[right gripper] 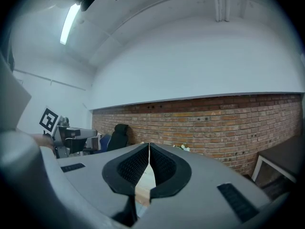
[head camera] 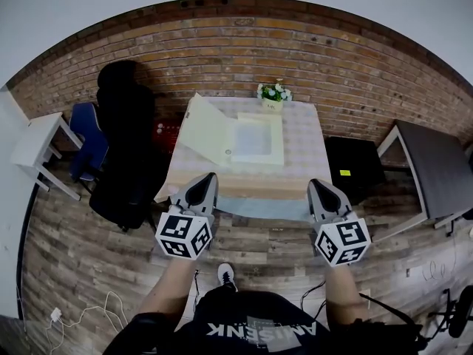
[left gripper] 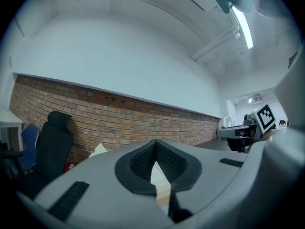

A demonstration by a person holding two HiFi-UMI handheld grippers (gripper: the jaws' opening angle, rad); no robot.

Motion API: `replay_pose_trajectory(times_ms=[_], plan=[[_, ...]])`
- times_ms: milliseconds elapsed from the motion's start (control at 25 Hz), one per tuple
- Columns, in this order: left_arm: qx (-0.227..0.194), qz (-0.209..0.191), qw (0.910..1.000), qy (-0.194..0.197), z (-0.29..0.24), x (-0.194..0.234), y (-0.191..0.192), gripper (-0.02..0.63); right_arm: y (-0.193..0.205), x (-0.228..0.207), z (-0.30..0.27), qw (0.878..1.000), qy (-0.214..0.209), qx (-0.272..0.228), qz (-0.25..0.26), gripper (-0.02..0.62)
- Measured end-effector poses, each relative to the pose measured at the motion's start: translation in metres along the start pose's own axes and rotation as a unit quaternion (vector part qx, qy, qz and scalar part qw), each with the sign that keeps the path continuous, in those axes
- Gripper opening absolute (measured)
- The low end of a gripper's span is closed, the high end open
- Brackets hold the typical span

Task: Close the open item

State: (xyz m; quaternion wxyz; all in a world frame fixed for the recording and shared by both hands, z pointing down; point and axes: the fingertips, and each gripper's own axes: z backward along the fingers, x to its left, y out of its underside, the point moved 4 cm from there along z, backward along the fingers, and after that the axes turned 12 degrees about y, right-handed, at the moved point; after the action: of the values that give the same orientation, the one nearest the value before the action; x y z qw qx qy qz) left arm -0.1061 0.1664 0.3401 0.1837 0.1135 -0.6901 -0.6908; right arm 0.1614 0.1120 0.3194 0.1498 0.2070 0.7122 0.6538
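A pale cream box (head camera: 255, 140) lies on the small table (head camera: 310, 154), its lid (head camera: 209, 129) swung up and open to the left. My left gripper (head camera: 211, 177) hangs at the table's front left edge, jaws shut and empty. My right gripper (head camera: 314, 185) is at the front right edge, also shut on nothing. In the left gripper view the shut tips (left gripper: 156, 142) point over the table, with a corner of the lid (left gripper: 97, 150) showing at the left. The right gripper view has its closed tips (right gripper: 148, 144) aimed toward the brick wall.
A small flower pot (head camera: 273, 95) stands at the table's far edge. A black office chair (head camera: 126, 146) and a blue chair (head camera: 89, 135) are on the left, beside a white side table (head camera: 41, 143). A black stool (head camera: 355, 165) and a dark table (head camera: 436, 165) stand on the right.
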Motion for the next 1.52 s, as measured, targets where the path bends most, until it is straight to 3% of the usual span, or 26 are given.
replay_pose_trajectory(times_ms=[720, 1160, 1520], plan=[[-0.010, 0.029, 0.9994, 0.014, -0.016, 0.136, 0.004, 0.011, -0.011, 0.047, -0.103, 0.999, 0.043, 0.025, 0.013, 0.041], [-0.008, 0.044, 0.9985, -0.032, -0.016, 0.208, 0.015, 0.012, -0.013, 0.055, -0.158, 0.999, 0.038, 0.032, 0.023, 0.041], [0.010, 0.077, 0.9923, -0.096, -0.048, 0.256, 0.037, 0.012, 0.002, 0.027, -0.225, 0.999, 0.012, 0.033, 0.021, 0.041]])
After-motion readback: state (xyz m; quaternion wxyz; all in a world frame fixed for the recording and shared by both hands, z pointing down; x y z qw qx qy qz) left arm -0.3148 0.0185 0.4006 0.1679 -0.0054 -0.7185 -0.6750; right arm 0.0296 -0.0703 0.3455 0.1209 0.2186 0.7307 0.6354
